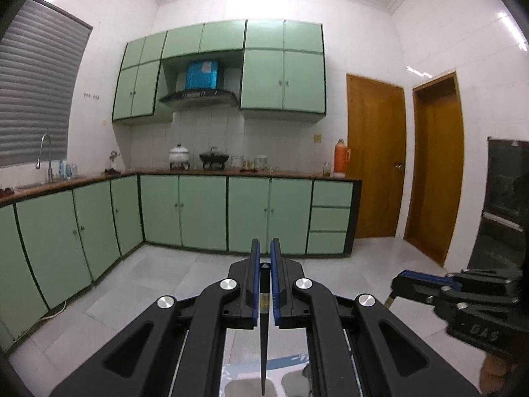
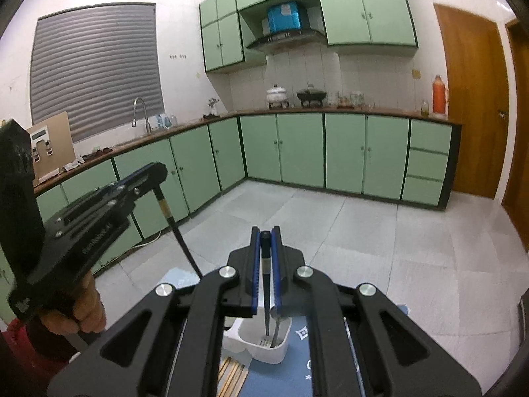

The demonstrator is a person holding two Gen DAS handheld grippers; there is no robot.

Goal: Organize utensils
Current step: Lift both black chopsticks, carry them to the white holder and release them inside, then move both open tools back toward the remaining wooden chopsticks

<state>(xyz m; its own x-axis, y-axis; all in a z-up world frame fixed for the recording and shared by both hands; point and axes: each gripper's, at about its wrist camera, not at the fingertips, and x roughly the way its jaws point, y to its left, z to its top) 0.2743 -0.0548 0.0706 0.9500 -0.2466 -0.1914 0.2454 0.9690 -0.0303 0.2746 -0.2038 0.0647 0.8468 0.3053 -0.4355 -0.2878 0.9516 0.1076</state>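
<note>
Chopsticks in mid-air mark a sorting job only partly done in a green-cabineted kitchen. At left, the left gripper (image 2: 155, 173), gripped by a person's hand (image 2: 77, 311), is pinched shut on the thick end of a long black chopstick with a pale band (image 2: 175, 225), which hangs slanting down toward the blue patterned mat (image 2: 297, 364) below; the left wrist view shows the same stick clamped between the blue pads (image 1: 254, 284), its thin tip pointing down over the white plastic utensil holder (image 2: 284, 347). Lower in the frame, a bundle of pale wooden chopsticks (image 2: 231, 377) lies on the mat beside the holder's near left corner, seemingly not yet sorted. At centre, the right gripper (image 2: 266, 264) is likewise closed tight on a second black chopstick (image 2: 267, 297), held nearly upright with its tip just over, or possibly just inside, the holder's compartment; which cannot be told. Right beside it, a grey metal spoon (image 2: 277, 324) already stands in the holder. Judging by this, one utensil is stowed, two black sticks are lifted but undelivered, and the wooden ones remain.
</note>
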